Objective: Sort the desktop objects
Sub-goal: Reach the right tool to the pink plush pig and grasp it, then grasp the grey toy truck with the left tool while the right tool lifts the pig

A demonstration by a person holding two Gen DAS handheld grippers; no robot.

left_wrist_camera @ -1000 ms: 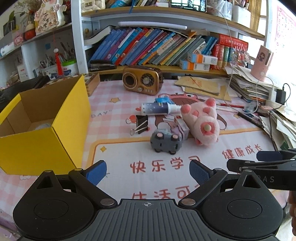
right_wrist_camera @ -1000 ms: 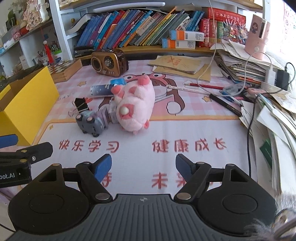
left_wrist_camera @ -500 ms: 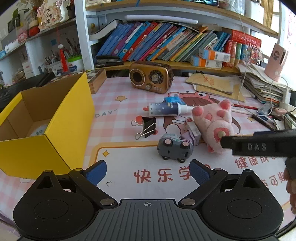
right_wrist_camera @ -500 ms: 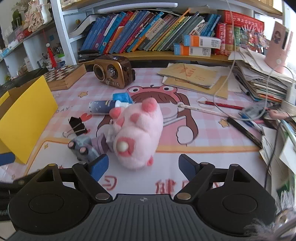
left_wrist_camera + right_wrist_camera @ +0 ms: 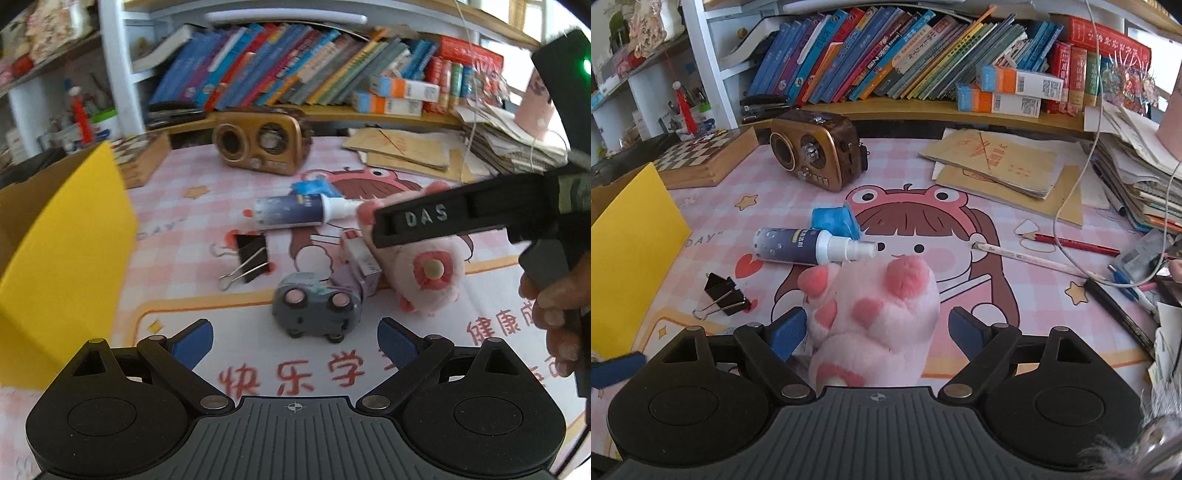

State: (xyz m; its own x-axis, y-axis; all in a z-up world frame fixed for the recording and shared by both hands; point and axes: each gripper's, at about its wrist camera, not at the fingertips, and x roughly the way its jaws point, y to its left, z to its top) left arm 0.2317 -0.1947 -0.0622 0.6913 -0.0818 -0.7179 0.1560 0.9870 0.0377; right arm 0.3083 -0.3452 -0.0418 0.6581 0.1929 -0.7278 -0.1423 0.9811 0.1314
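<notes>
A pink plush paw [image 5: 879, 317] lies on the desk mat between the open jaws of my right gripper [image 5: 877, 334]; the left pad [image 5: 786, 332] is close to it, the right pad [image 5: 966, 332] apart. In the left wrist view the plush paw [image 5: 424, 273] lies under the right gripper's body [image 5: 461, 214]. My left gripper [image 5: 295, 341] is open and empty, just before a grey toy car [image 5: 317, 306]. A small purple box [image 5: 360, 264], a black binder clip [image 5: 247, 258], a spray bottle [image 5: 295, 212] and a blue eraser [image 5: 833, 219] lie near. A yellow box [image 5: 70, 251] stands left.
A brown retro radio [image 5: 816, 149] and a chessboard box [image 5: 705, 157] stand behind. Brown envelopes [image 5: 1001, 162], pencils [image 5: 1067, 243], pens and paper stacks [image 5: 1137, 177] fill the right side. A shelf of books [image 5: 886, 59] runs along the back.
My right gripper has moved forward over the desk until the plush paw sits between its jaws. My left gripper has moved closer to the toy car.
</notes>
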